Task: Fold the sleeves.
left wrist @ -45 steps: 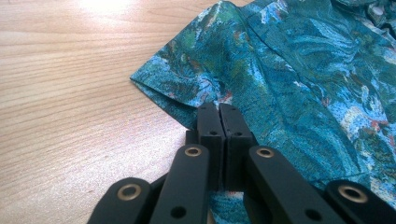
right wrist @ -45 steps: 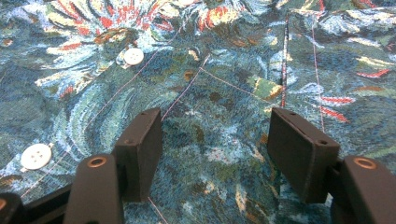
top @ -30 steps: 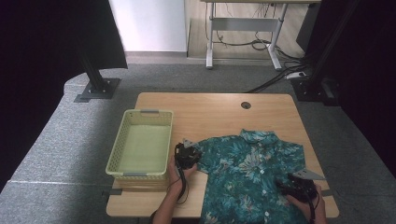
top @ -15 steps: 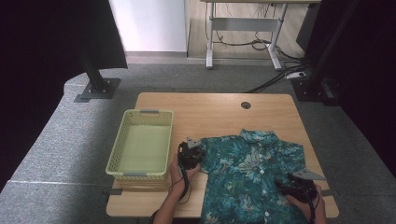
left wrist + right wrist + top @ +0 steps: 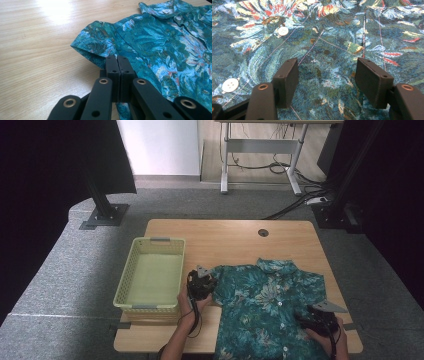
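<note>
Wooden tabletop [image 5: 235, 237]: floral shirt [image 5: 265, 305] flat, buttoned, front up, right of yellow basket [image 5: 152, 275], likely for folding. My left tongs [image 5: 117, 65] pinched together on shirt sleeve hem, nearest basket. My right tongs [image 5: 327, 72] apart, over shirt front.

I count one teal short-sleeved shirt with a leaf print [image 5: 270, 305] and one pale yellow-green plastic lattice basket [image 5: 151, 275] on one light wooden tabletop [image 5: 235, 237]. I have two black tongs: left [image 5: 206, 281], right [image 5: 311, 316].
</note>
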{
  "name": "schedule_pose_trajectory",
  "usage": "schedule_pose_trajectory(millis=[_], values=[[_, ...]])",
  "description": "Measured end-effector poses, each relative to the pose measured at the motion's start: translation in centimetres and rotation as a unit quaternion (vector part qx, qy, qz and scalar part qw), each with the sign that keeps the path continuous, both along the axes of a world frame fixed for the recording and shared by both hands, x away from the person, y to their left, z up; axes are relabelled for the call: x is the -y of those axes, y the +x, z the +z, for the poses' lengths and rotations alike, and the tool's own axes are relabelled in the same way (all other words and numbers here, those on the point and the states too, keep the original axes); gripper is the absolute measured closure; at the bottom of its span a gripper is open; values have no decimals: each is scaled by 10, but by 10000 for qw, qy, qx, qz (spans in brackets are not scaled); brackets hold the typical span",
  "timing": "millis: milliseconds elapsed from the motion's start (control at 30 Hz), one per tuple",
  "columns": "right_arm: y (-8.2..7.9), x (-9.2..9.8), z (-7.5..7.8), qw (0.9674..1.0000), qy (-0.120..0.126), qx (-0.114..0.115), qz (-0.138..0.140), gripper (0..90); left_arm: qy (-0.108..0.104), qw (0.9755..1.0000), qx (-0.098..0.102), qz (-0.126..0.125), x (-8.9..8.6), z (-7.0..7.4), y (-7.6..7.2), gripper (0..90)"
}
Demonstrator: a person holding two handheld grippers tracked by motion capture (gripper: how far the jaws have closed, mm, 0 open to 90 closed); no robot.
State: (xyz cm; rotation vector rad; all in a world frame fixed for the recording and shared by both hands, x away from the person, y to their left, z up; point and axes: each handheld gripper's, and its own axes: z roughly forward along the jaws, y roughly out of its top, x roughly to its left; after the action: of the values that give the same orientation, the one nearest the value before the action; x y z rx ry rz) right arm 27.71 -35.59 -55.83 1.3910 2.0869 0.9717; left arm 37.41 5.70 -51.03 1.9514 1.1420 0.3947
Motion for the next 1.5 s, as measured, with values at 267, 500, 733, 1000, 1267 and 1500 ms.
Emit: schedule_pose_trajectory(millis=[267,500,733,1000,1267,1500], values=[[0,-2,0,10000,-6,8,-9,345,20,10000,31,-18,0,3,0,892],[1,-11,0,10000,-4,29,-3,346,24,10000,64,-36,0,7,0,892],[1,-18,0,10000,-3,35,34,346,52,9999,83,-40,-2,11,-1,891],[2,-24,0,10000,-2,34,78,347,119,9999,84,-93,2,13,0,891],[2,-29,0,9999,-2,36,123,347,205,9996,103,-131,8,13,0,890],[2,-30,0,9999,-7,38,130,348,222,9996,73,-181,15,11,2,890]])
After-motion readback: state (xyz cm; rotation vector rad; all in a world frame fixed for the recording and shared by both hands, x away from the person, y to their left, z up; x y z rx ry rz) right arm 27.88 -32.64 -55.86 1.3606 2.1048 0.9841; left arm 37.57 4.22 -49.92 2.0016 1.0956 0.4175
